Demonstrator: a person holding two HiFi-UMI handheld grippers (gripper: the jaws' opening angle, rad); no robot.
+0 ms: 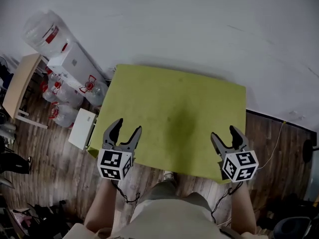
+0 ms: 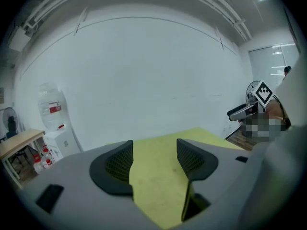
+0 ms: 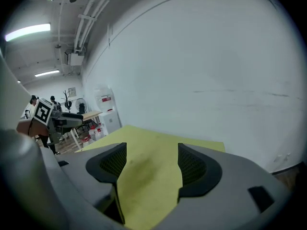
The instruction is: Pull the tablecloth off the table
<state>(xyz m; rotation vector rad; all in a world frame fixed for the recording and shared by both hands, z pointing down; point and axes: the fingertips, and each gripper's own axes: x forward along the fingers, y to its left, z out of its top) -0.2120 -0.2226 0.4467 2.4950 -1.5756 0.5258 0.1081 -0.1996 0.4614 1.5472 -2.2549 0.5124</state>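
Observation:
A yellow-green tablecloth (image 1: pixel 174 113) covers a small rectangular table pushed against a white wall. Both grippers hover at its near edge. My left gripper (image 1: pixel 127 128) is over the near-left corner, its jaws spread apart. My right gripper (image 1: pixel 225 133) is over the near-right corner, also spread. In the left gripper view the tablecloth (image 2: pixel 158 176) runs between the two pads of the left gripper (image 2: pixel 154 150) without either pad pressing on it. The right gripper view shows the same: the tablecloth (image 3: pixel 144 176) lies in the gap of the right gripper (image 3: pixel 151 152), untouched by the pads.
Left of the table stand a water dispenser (image 1: pixel 75 63) with a big bottle (image 1: pixel 45 31), several water bottles (image 1: pixel 62 98) on the wooden floor, a white box (image 1: pixel 82 128) and a light wooden table (image 1: pixel 20 83). A cable (image 1: pixel 274 143) trails on the floor at the right.

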